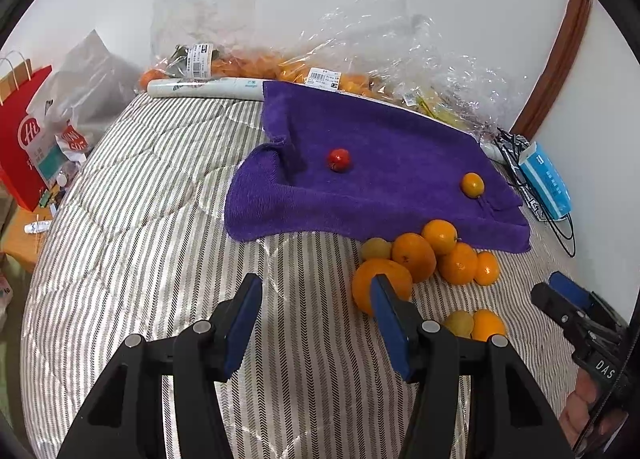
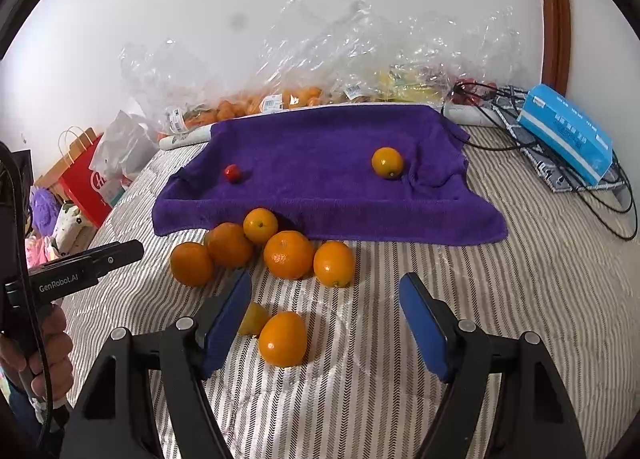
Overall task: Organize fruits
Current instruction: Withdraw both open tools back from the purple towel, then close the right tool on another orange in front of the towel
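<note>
A small red fruit (image 2: pixel 233 173) and one orange (image 2: pixel 387 162) sit well apart on the purple towel (image 2: pixel 320 195). Just before its near edge, oranges (image 2: pixel 288 255) cluster on the striped bed (image 2: pixel 520 299); nearer, another orange (image 2: pixel 283 339) touches a yellowish fruit (image 2: pixel 253 319).

The small pale yellow fruit (image 2: pixel 253 319) is half hidden behind the right gripper's blue-padded left finger (image 2: pixel 225 325). In the left wrist view the large round orange (image 1: pixel 380 285) is partly covered by a blue pad. Fruits inside the crinkled clear plastic bags (image 2: pixel 304 71) blur together; their white label print is unreadable.
</note>
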Available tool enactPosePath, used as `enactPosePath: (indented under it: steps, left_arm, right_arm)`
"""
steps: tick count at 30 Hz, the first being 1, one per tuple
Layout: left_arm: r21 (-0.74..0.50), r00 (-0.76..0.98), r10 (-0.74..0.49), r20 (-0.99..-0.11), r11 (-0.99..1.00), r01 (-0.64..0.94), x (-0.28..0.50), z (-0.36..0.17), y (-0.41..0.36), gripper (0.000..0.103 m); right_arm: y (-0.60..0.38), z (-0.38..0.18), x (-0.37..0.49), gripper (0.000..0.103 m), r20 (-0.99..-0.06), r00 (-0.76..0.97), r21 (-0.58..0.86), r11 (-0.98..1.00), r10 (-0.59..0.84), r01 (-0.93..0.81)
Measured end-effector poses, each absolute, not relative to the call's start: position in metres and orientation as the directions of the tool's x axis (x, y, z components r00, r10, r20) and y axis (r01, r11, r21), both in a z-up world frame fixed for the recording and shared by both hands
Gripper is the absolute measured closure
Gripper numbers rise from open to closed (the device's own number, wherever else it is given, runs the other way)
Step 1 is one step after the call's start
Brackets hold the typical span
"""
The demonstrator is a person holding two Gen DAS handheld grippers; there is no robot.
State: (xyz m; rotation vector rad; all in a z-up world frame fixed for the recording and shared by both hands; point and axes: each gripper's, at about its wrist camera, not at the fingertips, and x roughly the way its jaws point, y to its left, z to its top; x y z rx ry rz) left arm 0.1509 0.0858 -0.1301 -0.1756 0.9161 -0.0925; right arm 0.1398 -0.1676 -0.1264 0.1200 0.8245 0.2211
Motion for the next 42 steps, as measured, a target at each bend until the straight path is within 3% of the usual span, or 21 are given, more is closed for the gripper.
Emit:
enactPosePath:
  steps: [19,22,26,31,35,42]
  left_arm:
    - [-0.216,0.612,-0.158,-0.775,0.976,-0.021,0.151,-0.131,0.101,0.049]
    - [-0.222,0.613,-0.161,-0.773,0.975,-0.024,0.15,-0.131,0.103,0.049]
    - [-0.221,0.61,-0.158,-0.776,0.975,-0.028,0.149,-0.134,0.107,0.049]
    - [-0.221,0.602,-0.154,-0.783,0.975,-0.038,0.15,-0.139,0.11,0.049]
    - [-0.222,0.595,-0.157,-0.788,0.974,-0.037,0.153,-0.143,0.109,0.049]
    - [-0.238,0.59,-0.225,-0.775,0.97,0.057,0.156,-0.146,0.088,0.049]
  right_arm:
    - [-0.157,-0.131,0.131,0.03,-0.725,0.63,0.191,0.96,0.277,-0.203]
    - [-0.149,-0.135,0.129,0.035,-0.729,0.618,0.195,0.955,0.294,-0.224]
    - [-0.137,-0.149,0.13,0.051,-0.758,0.582,0.176,0.952,0.295,-0.252]
    - [-0.129,-0.162,0.133,0.055,-0.778,0.56,0.156,0.952,0.283,-0.265]
    - [-0.125,-0.171,0.136,0.07,-0.798,0.547,0.119,0.956,0.253,-0.268]
    - [-0.132,-0.181,0.142,0.071,-0.797,0.541,0.139,0.954,0.268,-0.267]
